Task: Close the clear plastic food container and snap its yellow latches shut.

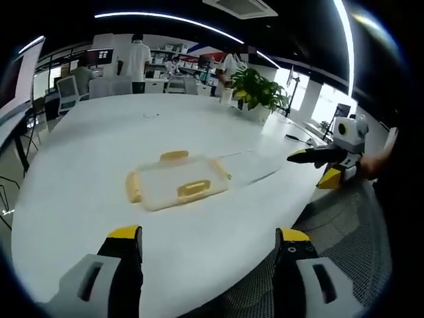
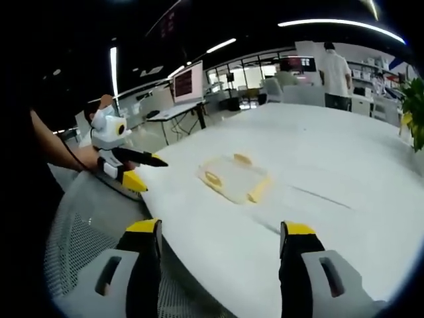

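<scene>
The clear plastic container point(image 1: 177, 182) lies flat on the white table point(image 1: 99, 146), with yellow latches showing on its sides. The right gripper view shows the container point(image 2: 233, 177) mid-table. I cannot tell whether the latches are snapped. My left gripper point(image 1: 209, 235) is open, short of the container and holding nothing; it also shows as the left gripper point(image 2: 140, 169) at the table's edge. My right gripper point(image 2: 221, 228) is open too, well back from the container. From the left side it appears as the right gripper point(image 1: 313, 167), held by a hand.
A faint clear flat outline point(image 1: 250, 167) lies beside the container. A potted plant point(image 1: 258, 89) stands at the table's far end. A mesh chair back point(image 1: 331, 232) sits below the grippers. People and desks with monitors point(image 2: 187, 83) fill the background.
</scene>
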